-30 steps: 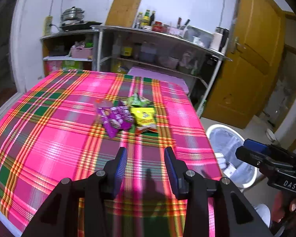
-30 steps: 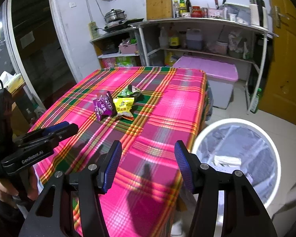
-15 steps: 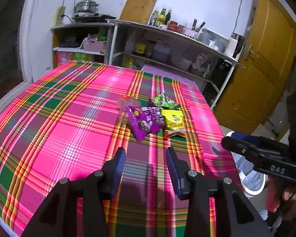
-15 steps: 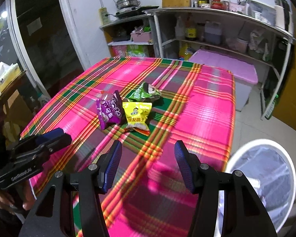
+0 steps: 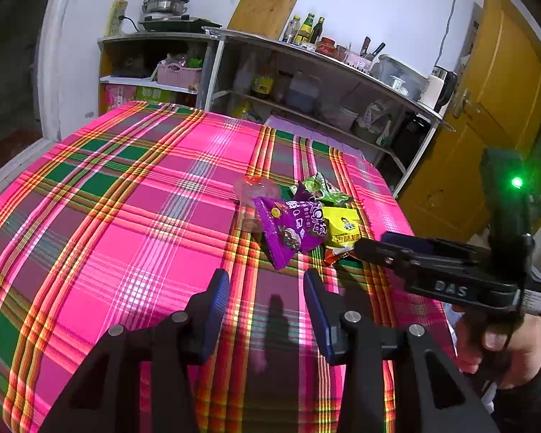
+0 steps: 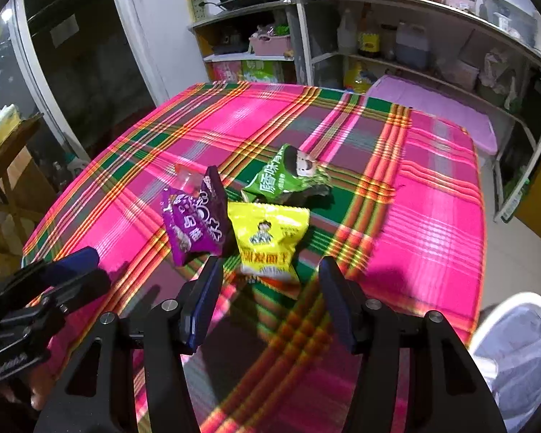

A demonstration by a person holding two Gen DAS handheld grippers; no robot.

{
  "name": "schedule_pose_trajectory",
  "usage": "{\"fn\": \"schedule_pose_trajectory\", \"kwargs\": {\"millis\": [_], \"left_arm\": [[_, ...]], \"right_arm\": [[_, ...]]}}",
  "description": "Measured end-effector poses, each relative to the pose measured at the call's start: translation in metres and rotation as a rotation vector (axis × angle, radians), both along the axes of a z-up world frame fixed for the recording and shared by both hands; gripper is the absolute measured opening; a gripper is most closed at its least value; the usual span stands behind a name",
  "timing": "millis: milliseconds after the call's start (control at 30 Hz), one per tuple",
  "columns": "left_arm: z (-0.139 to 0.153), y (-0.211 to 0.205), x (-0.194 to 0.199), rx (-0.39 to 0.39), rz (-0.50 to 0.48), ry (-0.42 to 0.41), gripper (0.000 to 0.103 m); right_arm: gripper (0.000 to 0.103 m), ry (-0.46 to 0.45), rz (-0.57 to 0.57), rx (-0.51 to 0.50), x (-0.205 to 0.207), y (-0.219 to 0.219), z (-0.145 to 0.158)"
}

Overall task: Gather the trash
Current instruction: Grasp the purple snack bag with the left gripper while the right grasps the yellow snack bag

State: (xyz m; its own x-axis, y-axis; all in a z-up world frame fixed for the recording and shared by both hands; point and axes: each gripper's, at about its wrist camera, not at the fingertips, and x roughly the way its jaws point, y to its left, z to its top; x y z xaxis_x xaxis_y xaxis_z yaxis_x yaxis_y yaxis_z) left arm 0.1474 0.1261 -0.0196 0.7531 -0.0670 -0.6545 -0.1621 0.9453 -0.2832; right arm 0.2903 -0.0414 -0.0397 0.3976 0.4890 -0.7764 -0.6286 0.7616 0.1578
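Wrappers, purple (image 6: pixel 194 225), yellow (image 6: pixel 268 240) and green (image 6: pixel 288 176), sat bunched on the plaid tablecloth (image 6: pixel 432 216). Right gripper (image 6: pixel 268 296) hung half-open and empty just short of the yellow one. Left gripper (image 5: pixel 267 310) was parted too, gripping nothing.

Bare tablecloth (image 6: pixel 292 328) lies open right up to the yellow packet (image 6: pixel 268 238) – purple packet (image 6: pixel 194 225) crowds its left, green packet (image 6: pixel 288 176) sits behind
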Motion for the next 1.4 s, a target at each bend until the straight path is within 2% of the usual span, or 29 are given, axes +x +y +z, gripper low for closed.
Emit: {"fn": "schedule_pose_trajectory", "kwargs": {"millis": [167,200,433,600,933,1133,1400], "left_arm": [[-0.001,0.008,0.006,-0.014,0.01,-0.002,0.05],[-0.001,0.009,0.007,-0.017,0.012,-0.003,0.051],[0.0,0.012,0.026,-0.047,-0.006,-0.003,0.058],[-0.005,0.005,0.048,-0.054,-0.028,0.006,0.059],[-0.013,-0.013,0.081,0.086,-0.069,0.043,0.063],[-0.024,-0.024,0.096,0.153,-0.102,0.113,0.063],[-0.025,-0.034,0.094,0.194,-0.109,0.119,0.048]], "right_arm": [[0.045,0.016,-0.002,-0.016,0.013,0.013,-0.012],[0.039,0.018,-0.005,-0.019,0.014,0.015,-0.015],[0.036,0.015,-0.024,-0.005,0.014,0.005,-0.017],[0.036,0.015,-0.041,0.003,0.01,-0.013,-0.015],[0.036,0.021,-0.083,0.046,0.004,-0.045,-0.01],[0.036,0.025,-0.096,0.056,-0.001,-0.052,-0.01],[0.036,-0.002,-0.112,0.065,-0.011,-0.062,0.0]]}}
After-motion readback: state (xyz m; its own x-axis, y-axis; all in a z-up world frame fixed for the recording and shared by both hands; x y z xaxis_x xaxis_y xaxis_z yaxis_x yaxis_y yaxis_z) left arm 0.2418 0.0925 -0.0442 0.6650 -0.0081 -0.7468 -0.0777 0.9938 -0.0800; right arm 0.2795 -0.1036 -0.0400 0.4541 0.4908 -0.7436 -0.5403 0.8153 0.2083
